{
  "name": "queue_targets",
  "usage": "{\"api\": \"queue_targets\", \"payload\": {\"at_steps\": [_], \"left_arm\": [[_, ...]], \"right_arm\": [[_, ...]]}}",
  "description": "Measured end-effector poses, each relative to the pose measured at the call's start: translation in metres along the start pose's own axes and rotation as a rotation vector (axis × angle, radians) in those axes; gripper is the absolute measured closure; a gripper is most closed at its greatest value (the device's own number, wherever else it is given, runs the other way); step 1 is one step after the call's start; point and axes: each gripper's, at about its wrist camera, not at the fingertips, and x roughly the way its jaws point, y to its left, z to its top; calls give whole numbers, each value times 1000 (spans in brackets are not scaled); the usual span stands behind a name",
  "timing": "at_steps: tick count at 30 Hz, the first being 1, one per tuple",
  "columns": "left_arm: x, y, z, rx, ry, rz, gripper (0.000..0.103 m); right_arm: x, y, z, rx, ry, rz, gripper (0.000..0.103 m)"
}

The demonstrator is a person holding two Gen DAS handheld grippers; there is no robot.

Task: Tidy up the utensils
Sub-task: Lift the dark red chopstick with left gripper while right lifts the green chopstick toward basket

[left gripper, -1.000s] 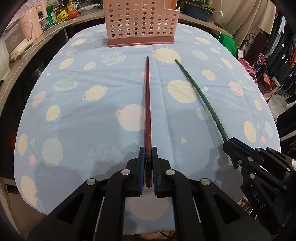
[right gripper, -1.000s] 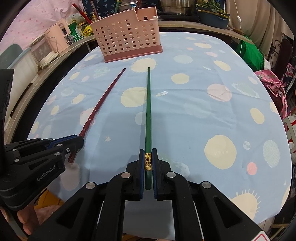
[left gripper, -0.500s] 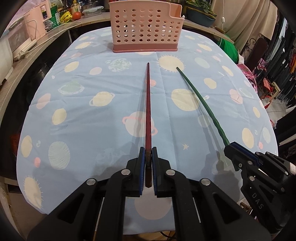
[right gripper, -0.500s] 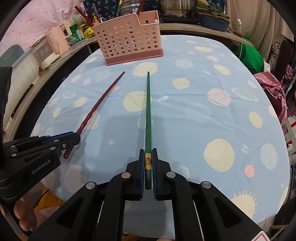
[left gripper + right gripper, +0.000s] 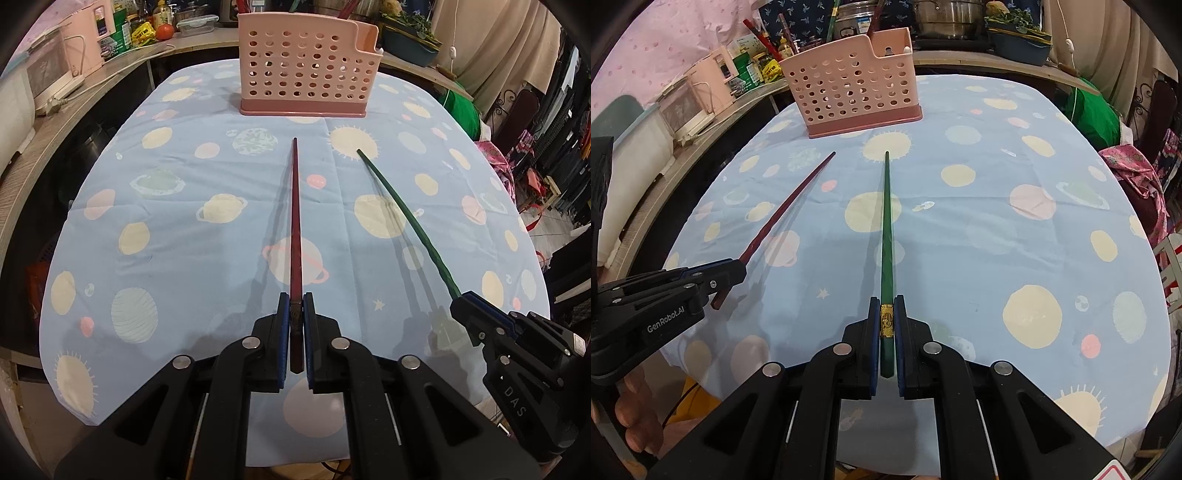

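My left gripper (image 5: 295, 306) is shut on the thick end of a dark red chopstick (image 5: 295, 221), held above the table and pointing at a pink perforated utensil basket (image 5: 306, 70). My right gripper (image 5: 886, 310) is shut on the thick end of a green chopstick (image 5: 886, 229) with a gold band, also pointing toward the basket (image 5: 853, 85). In the left wrist view the right gripper (image 5: 461, 299) and green chopstick (image 5: 402, 218) are at the right. In the right wrist view the left gripper (image 5: 738, 267) and red chopstick (image 5: 786, 210) are at the left.
The table carries a blue cloth with planets and suns (image 5: 184, 221). A wooden counter (image 5: 55, 125) with appliances and jars runs along the left and back. Pots and a planter stand behind the basket (image 5: 953, 22). Clothes and a green bag (image 5: 1093, 114) are to the right.
Both grippers have risen and drawn back with their chopsticks, so the basket sits lower in both views with more of it showing. The grips are unchanged.
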Motion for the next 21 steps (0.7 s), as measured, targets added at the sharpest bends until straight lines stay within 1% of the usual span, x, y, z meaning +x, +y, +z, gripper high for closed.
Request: {"api": "queue_targets", "payload": {"at_steps": [5, 9, 21], "left_arm": [[-4, 3, 3, -4, -9, -2, 96], [-12, 7, 10, -15, -29, -5, 96], [-50, 18, 44, -38, -138, 2, 96]], "right_arm": [[-2, 0, 4, 4, -7, -2, 96], [-11, 1, 11, 6, -30, 7, 96], [-43, 3, 47, 13, -136, 39, 96]]}}
